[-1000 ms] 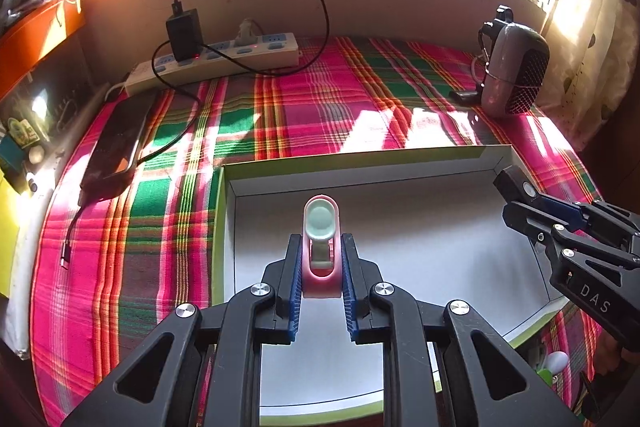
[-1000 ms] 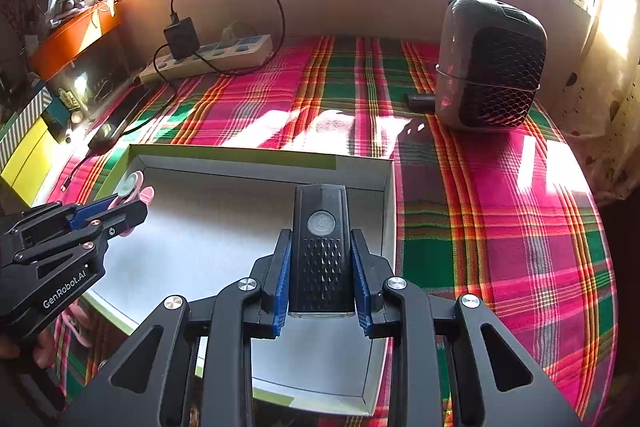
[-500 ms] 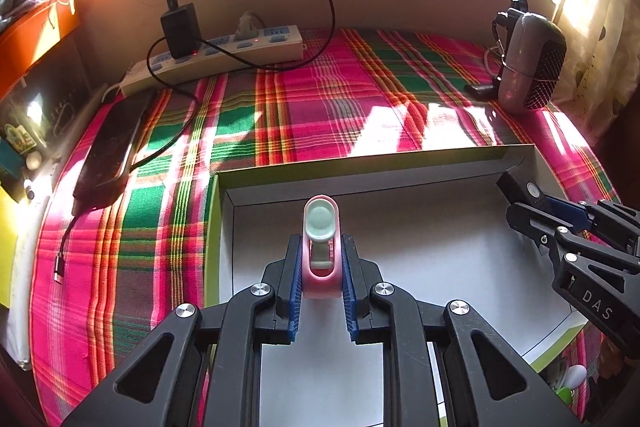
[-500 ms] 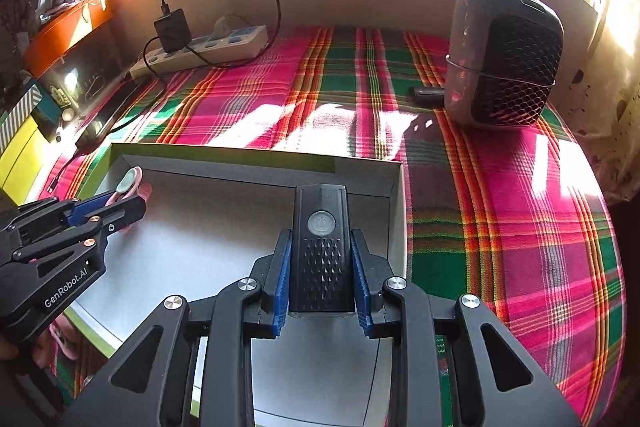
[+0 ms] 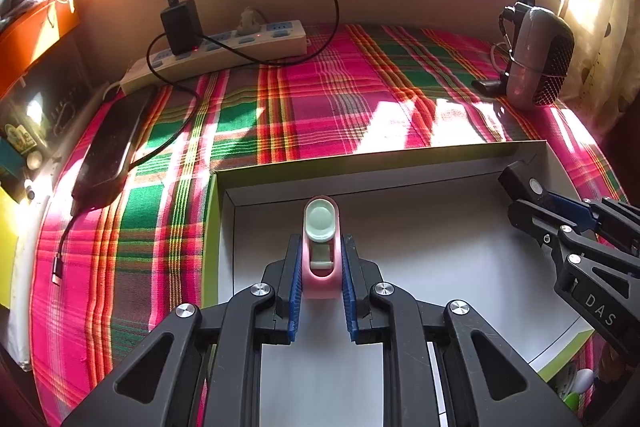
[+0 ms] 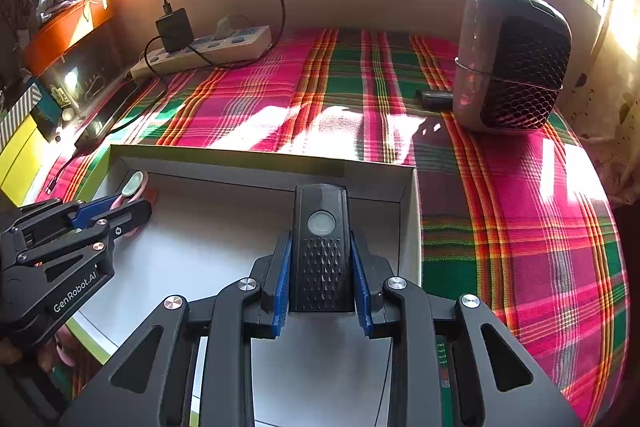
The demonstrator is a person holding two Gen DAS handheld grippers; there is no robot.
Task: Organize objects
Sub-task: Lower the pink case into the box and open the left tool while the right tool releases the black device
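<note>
A shallow white box with a green rim [image 5: 400, 157] [image 6: 256, 153] lies on the plaid cloth. My left gripper [image 5: 320, 259] is shut on a small pink device with a pale green round cap [image 5: 321, 227], held over the box's left part. In the right wrist view that pink device [image 6: 134, 187] shows near the box's far left corner. My right gripper [image 6: 322, 267] is shut on a black torch-like device with a round button [image 6: 321, 247], held over the box's right side. The right gripper [image 5: 536, 203] also appears at the right of the left wrist view.
A white power strip [image 5: 224, 47] with a black charger and cable lies at the back by the wall. A black phone [image 5: 112, 147] lies at the left. A grey speaker with a mesh front [image 6: 516, 63] stands at the back right, a small black item [image 6: 434, 99] beside it.
Both grippers have crept forward over the box with their objects still held. The box's far wall now sits lower in both views.
</note>
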